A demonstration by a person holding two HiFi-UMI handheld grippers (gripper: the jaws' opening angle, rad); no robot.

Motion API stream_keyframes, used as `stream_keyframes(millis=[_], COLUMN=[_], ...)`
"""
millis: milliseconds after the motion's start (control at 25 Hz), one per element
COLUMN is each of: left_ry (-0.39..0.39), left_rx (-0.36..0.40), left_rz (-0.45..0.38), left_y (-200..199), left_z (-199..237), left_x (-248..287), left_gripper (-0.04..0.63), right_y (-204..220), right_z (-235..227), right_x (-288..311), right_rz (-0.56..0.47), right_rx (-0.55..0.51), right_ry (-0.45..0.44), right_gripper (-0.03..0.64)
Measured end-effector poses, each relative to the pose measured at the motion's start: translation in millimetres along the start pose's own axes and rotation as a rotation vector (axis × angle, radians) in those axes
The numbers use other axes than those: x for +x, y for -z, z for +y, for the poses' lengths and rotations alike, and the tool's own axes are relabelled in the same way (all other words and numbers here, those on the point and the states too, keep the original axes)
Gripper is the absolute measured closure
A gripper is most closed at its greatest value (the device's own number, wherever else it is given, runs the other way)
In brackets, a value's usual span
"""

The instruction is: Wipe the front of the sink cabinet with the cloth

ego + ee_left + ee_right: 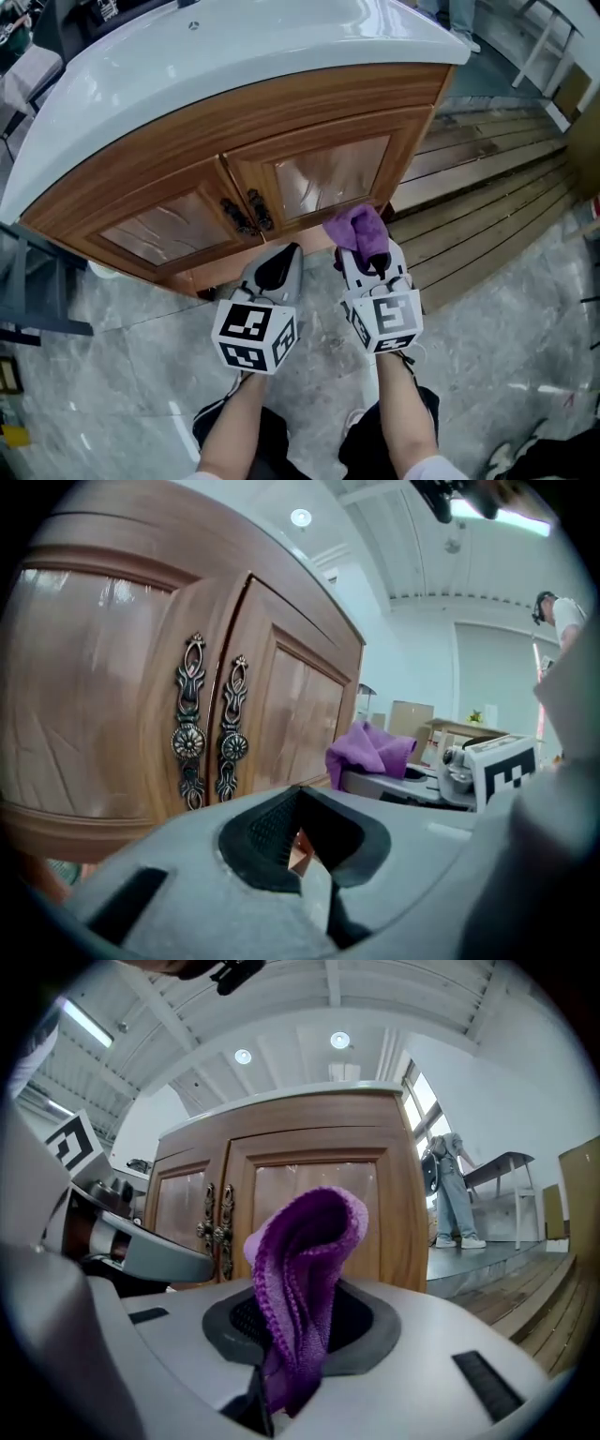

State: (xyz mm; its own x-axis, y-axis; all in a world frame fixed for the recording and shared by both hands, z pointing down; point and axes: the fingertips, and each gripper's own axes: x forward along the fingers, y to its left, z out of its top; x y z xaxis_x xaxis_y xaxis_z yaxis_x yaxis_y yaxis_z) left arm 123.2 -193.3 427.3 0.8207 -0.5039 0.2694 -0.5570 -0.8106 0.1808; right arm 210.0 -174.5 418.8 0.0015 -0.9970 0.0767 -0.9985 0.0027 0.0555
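Observation:
The wooden sink cabinet [281, 141] has two panelled doors with ornate dark handles [247, 214] under a white basin top [234, 47]. My right gripper [367, 255] is shut on a purple cloth [358, 228], held just short of the right door's lower edge. In the right gripper view the purple cloth [300, 1288] stands up from the jaws before the cabinet doors [309, 1194]. My left gripper [274, 270] is shut and empty, a little below the handles [208, 719]. The cloth [367, 750] shows in the left gripper view, to the right.
Grey marbled floor tiles [122, 375] lie under me. Wooden floor boards [497, 206] run to the cabinet's right. A dark metal frame [33, 291] stands at the left. A person [452, 1190] stands far off beside a table, past the cabinet's right side.

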Motion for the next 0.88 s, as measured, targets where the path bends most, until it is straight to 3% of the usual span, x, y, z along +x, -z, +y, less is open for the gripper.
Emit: stream_keyframes(millis=[400,560,880], left_ry=[-0.09,-0.129,-0.17], left_rx=[-0.07,-0.108,-0.083], left_rz=[0.065,0.06,0.033], left_y=[-49.7,-95.0,-205.3], left_z=[-21.3,-33.6,-83.1], left_x=[-58.8,-94.5,-147.9], left_gripper=[0.591,0.591,0.591], right_y=[-70.6,-120.7,-244.5], right_z=[51.2,62.9,70.4], right_x=[-31.4,-50.1,-90.5], right_rz=[0.105,0.148,0.156], right_rx=[0.111,0.131,0.159], right_ry=[-0.138,-0.166,-0.232], right_gripper=[0.531,0.531,0.531])
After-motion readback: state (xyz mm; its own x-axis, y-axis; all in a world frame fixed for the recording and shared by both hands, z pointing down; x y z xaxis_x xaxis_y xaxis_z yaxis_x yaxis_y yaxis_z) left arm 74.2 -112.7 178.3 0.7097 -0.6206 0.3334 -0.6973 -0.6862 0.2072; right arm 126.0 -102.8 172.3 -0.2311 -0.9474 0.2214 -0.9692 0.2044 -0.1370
